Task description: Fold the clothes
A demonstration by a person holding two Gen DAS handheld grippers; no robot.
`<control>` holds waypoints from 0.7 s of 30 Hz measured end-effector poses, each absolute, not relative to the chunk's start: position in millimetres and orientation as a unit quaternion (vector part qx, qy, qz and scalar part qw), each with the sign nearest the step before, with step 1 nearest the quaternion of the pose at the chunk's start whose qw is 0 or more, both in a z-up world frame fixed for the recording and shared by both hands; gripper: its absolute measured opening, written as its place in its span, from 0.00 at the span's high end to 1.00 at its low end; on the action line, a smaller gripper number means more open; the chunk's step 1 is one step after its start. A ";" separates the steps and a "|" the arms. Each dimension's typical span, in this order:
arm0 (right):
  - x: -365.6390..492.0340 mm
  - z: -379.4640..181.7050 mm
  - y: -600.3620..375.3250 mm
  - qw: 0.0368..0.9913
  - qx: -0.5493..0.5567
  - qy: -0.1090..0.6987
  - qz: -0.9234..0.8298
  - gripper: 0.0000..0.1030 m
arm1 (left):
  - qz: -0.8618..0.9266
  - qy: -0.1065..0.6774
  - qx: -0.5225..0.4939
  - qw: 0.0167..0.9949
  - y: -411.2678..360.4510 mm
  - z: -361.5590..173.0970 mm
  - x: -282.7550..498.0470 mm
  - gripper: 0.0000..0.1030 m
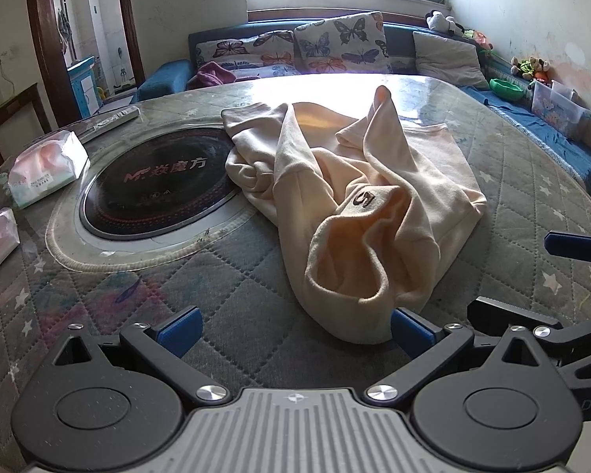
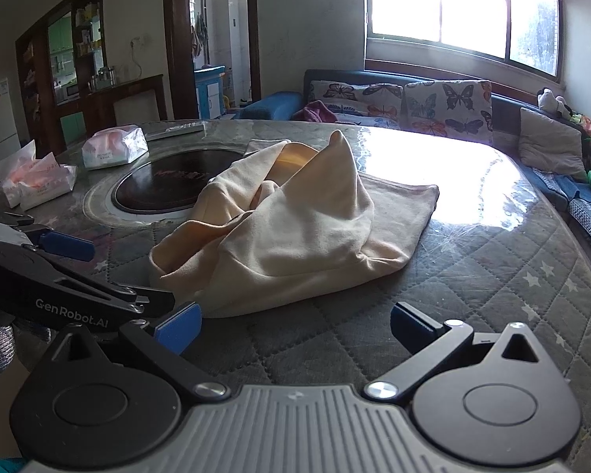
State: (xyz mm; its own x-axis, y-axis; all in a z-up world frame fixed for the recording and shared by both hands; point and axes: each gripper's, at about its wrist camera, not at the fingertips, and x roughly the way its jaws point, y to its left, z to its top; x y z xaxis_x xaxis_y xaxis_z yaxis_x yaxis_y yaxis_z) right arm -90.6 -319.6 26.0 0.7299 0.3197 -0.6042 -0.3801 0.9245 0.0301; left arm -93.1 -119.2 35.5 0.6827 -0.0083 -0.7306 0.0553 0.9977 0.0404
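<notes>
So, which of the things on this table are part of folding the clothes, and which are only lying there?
Part of the job:
- cream garment, crumpled on the table
- left gripper, open, holding nothing
- right gripper, open, holding nothing

Only lying there:
- tissue packs
- remote control
- round black cooktop set into the table; the garment partly overlaps it

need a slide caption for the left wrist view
Open left tongs hover before a crumpled cream garment on the quilted table.
</notes>
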 end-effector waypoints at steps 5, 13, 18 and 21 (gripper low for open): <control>-84.2 25.1 -319.1 0.927 -0.048 0.320 0.187 0.00 | -0.019 0.402 0.030 0.915 -119.5 34.3 -86.6 0.00; -72.4 25.4 -319.1 0.925 -0.042 0.327 0.187 0.00 | -0.020 0.406 0.032 0.913 -118.5 36.3 -74.5 0.00; -64.4 26.8 -318.1 0.925 -0.039 0.327 0.187 0.00 | -0.022 0.405 0.032 0.914 -117.7 38.5 -67.1 0.00; -59.4 28.0 -317.5 0.926 -0.039 0.326 0.188 0.00 | -0.023 0.404 0.032 0.914 -116.7 40.0 -62.3 0.00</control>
